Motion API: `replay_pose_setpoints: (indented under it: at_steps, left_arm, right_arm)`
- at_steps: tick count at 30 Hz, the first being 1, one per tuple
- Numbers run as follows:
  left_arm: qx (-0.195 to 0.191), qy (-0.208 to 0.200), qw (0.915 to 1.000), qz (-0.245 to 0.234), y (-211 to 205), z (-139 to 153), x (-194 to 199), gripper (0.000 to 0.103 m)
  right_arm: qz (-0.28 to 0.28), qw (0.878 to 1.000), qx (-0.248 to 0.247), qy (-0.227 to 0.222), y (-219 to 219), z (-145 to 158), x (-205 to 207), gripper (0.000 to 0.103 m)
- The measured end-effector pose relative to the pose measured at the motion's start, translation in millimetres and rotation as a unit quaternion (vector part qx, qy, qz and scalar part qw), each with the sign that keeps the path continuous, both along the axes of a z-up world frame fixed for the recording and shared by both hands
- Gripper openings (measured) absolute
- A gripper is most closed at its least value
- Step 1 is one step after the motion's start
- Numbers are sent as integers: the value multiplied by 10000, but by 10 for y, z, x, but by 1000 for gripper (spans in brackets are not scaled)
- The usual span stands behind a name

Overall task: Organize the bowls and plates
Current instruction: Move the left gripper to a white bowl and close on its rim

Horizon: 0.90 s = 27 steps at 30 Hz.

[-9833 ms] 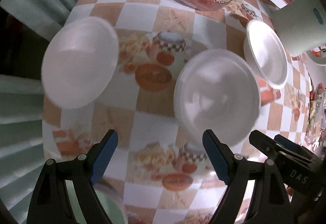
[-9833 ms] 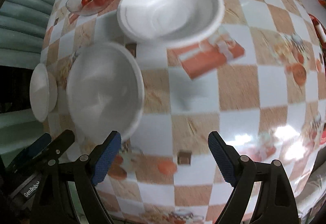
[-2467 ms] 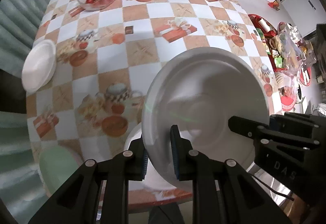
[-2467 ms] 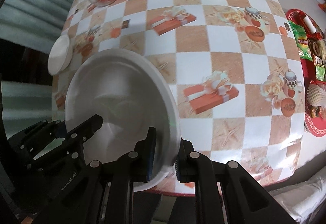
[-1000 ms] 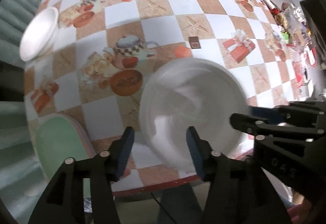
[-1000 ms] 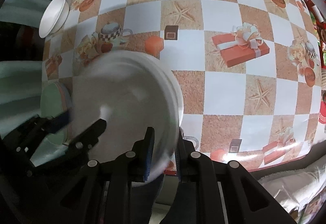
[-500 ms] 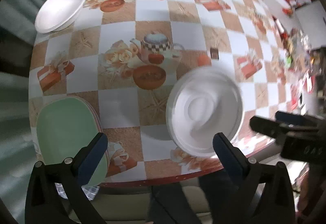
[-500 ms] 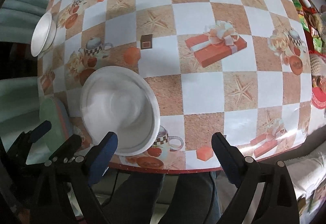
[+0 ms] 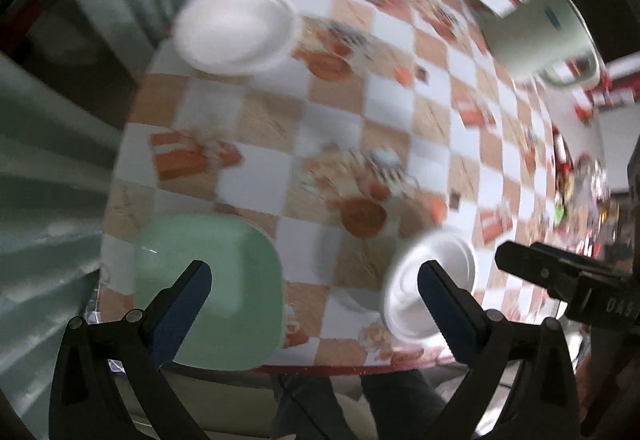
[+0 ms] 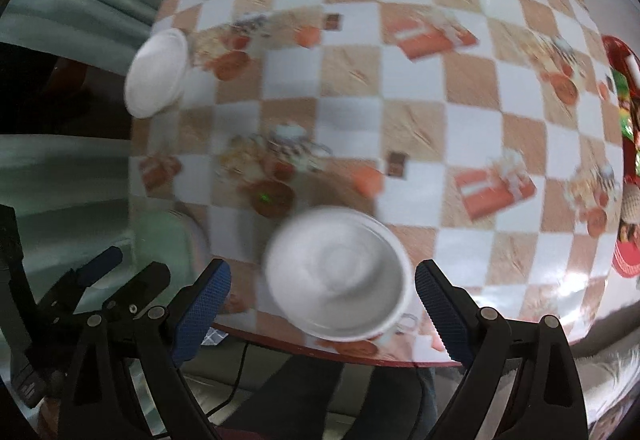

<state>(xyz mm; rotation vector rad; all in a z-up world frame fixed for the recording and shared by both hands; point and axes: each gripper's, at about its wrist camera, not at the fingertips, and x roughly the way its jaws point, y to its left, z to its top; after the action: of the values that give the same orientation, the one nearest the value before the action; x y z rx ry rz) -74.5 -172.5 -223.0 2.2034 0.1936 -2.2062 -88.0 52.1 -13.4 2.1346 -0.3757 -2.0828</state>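
We're holding both grippers up above the bench, pointing pretty much straight down at it. The left gripper is standing with its jaws spread wide, nothing between the blue pads, and the same goes for the right gripper: jaws wide apart, gripping nothing. In the left view we're also catching the right gripper's black frame poking in from the right edge, and in the right view the left one is showing up at the lower left.

The white bowl is sitting upright on the bench close to the near edge, just below the right gripper's jaws but not touching them. It's looking like a foam-type bowl with a ringed bottom, and its rim looks a bit doubled, so it might be more than one nested together; with the blur we can't tell. In the left view the same bowl is lying partly behind the right-hand pad.

A green plate is sitting at the near left corner, with a pinkish edge peeking out underneath it. Another white bowl is sitting way off at the far left edge, well apart from the first one.

Everything's a bit smeared with motion blur, honestly.
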Motion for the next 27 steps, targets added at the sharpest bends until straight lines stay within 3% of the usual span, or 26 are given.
replay_pose_setpoints:
  at_steps: [7,12,20,27]
  left_arm:
    - [-230,151,9978,609,-478,87,-360,103]
    - [-389,144,9948,934,-741,-15,-629,103]
    - [-776,157,9870,1400,-1051,-251,-1018,103]
    - [-1129,245,9784,1712,-1255,-453,-1320,103]
  right_arm:
    - [461,9988,4,157,-499,88,-507,94]
    - [706,9974,69,140,-817,-53,-867,94]
    - [502,9985,169,147,-1054,-336,-1308,94]
    - [384,9979,295,433,-1242,-525,-1661,94]
